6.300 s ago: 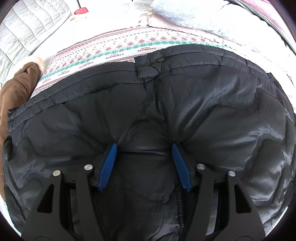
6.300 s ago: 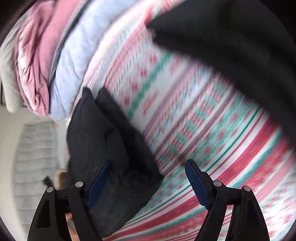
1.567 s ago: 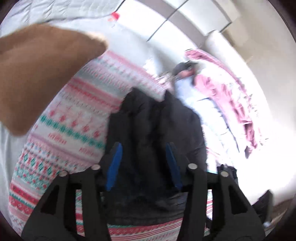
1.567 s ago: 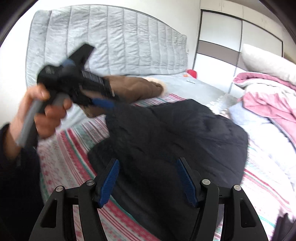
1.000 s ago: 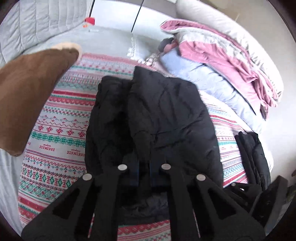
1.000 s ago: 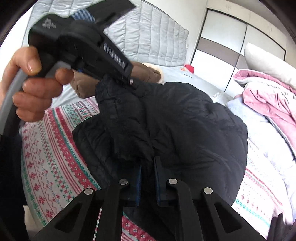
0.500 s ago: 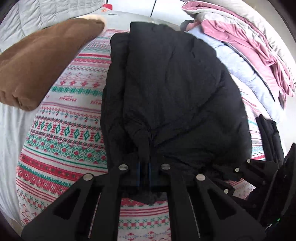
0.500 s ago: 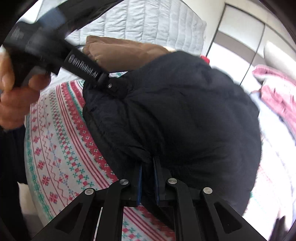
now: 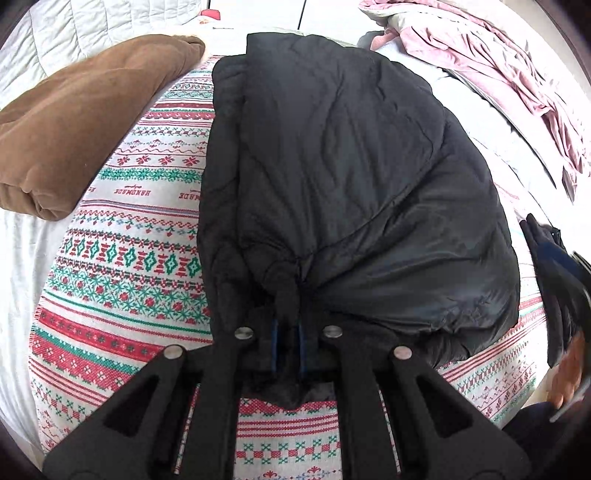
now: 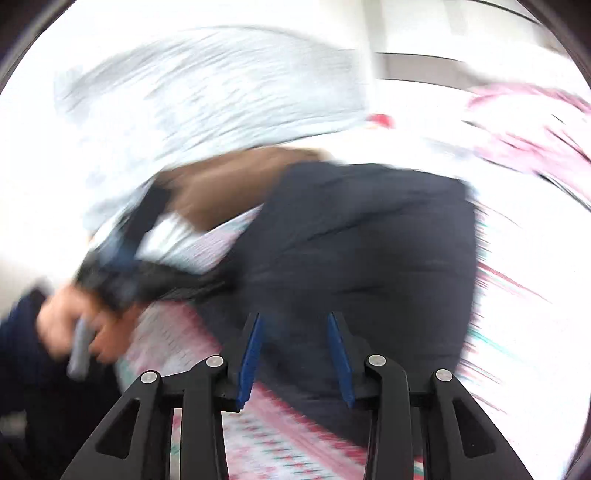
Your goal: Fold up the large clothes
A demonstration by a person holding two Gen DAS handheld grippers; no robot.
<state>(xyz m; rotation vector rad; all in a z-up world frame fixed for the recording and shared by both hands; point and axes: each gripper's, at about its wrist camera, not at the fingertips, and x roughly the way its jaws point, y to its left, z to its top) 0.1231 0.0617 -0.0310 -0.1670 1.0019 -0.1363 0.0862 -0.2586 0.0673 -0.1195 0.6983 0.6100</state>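
Note:
A black puffer jacket (image 9: 351, 177) lies folded on a red, green and white patterned blanket (image 9: 125, 266). My left gripper (image 9: 286, 332) is shut on the jacket's near edge and pinches a fold of the fabric. In the blurred right wrist view, my right gripper (image 10: 293, 343) is open and empty just above the near edge of the jacket (image 10: 362, 258). The left gripper (image 10: 122, 254) and the hand on it show at the left of that view. The right gripper's body (image 9: 561, 284) shows at the right edge of the left wrist view.
A folded brown garment (image 9: 77, 110) lies at the blanket's far left. Pink and pale blue bedding (image 9: 498, 62) is piled at the far right. A grey quilted headboard (image 10: 207, 99) stands behind. A small red object (image 9: 210, 14) sits at the back.
My right gripper has let go of the jacket, opened and pulled back. My left gripper stays shut on the jacket edge and has lowered it onto the blanket.

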